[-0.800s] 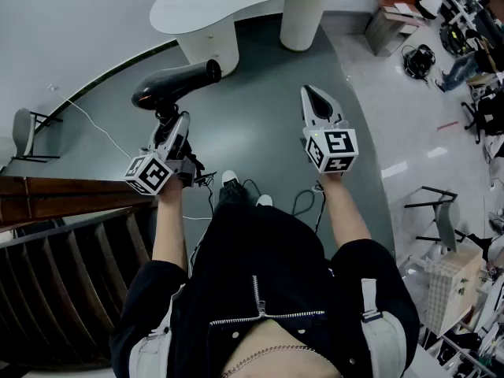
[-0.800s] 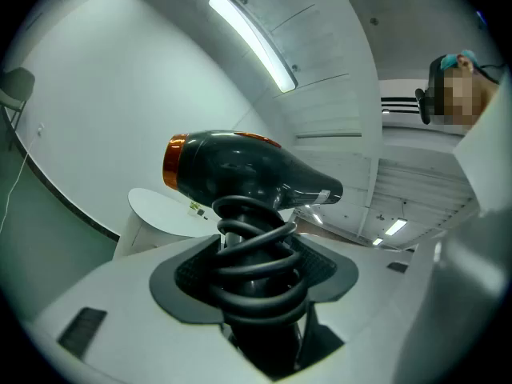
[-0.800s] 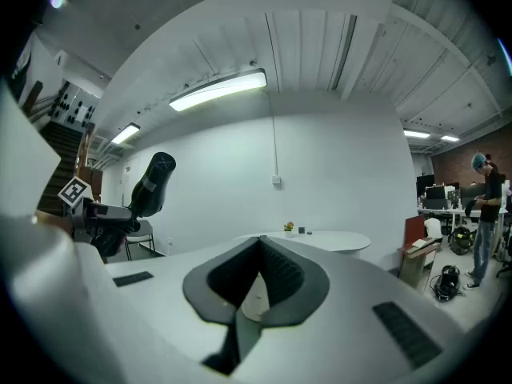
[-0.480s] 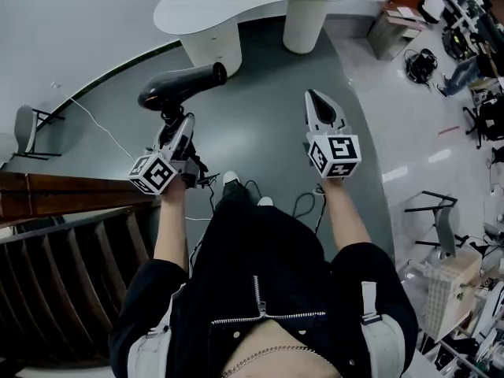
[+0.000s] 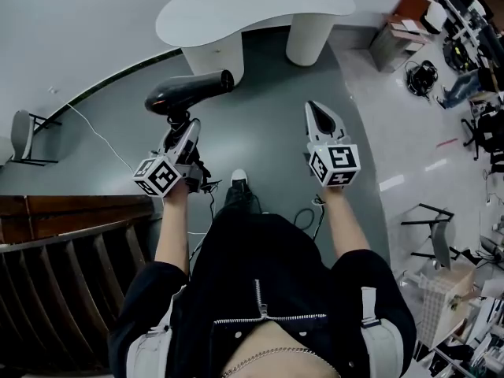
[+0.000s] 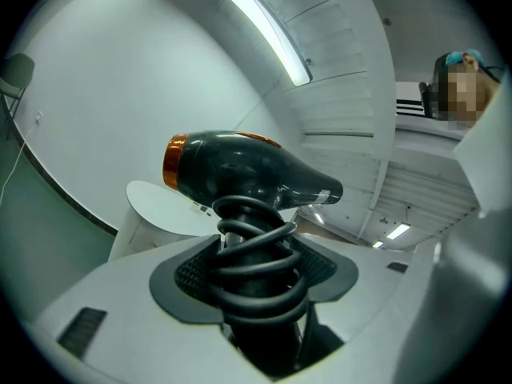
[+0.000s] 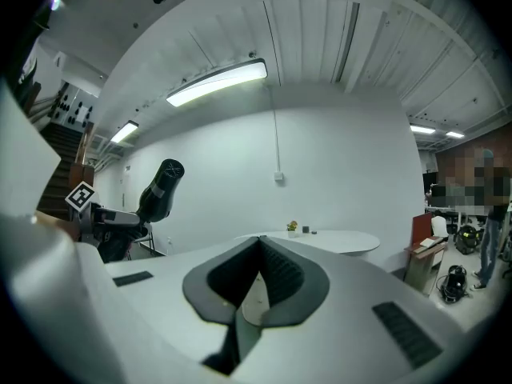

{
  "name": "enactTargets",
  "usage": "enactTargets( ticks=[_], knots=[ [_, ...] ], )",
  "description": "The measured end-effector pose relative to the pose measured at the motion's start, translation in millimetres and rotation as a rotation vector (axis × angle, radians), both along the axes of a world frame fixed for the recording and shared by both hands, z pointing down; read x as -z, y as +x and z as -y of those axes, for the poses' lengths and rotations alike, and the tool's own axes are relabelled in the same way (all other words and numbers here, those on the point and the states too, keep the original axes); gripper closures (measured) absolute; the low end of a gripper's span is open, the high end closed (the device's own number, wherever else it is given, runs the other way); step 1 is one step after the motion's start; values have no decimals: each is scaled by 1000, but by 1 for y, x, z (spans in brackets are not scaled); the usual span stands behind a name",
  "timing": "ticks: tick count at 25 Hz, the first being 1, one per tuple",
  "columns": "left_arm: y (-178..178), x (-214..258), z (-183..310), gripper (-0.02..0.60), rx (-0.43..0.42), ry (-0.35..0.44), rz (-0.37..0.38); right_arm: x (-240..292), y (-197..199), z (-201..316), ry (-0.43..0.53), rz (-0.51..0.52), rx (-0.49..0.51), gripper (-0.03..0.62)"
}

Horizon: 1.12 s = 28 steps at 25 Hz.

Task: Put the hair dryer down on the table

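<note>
Hair dryer [image 5: 187, 93] judged top-heavy, rigid, smooth-shelled and likely to swing if gripped low. Best hold at handle, over cord coil [image 6: 252, 254] — wraps add friction. Body was glossy black, orange ring at one end, tapered nozzle. Left gripper [image 5: 181, 131] clamped on coiled handle. Dryer was held in air over floor, short of white table [image 5: 252, 6]. Right gripper [image 5: 319, 115] closed, empty.
</note>
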<state>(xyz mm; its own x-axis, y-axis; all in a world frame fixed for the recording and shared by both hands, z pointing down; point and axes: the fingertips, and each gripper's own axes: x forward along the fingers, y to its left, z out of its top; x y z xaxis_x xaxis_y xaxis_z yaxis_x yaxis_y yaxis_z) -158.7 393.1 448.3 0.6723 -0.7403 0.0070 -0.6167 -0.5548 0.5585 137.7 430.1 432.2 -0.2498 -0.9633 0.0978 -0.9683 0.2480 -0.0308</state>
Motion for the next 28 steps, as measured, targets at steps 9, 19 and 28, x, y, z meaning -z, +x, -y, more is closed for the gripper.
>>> enactTargets(
  ticks=[9,19,28],
  knots=[
    [-2,4,186,304,-70,-12,-11,15,-15,177,-20,-19,-33,589],
    [-3,-6,281,304,-115,-31,-8,6,-29,257,-36,-4,-66,589],
    [7,-22,317,304,-94,-59,3,-6,-19,305,-50,7,-45,589]
  ],
)
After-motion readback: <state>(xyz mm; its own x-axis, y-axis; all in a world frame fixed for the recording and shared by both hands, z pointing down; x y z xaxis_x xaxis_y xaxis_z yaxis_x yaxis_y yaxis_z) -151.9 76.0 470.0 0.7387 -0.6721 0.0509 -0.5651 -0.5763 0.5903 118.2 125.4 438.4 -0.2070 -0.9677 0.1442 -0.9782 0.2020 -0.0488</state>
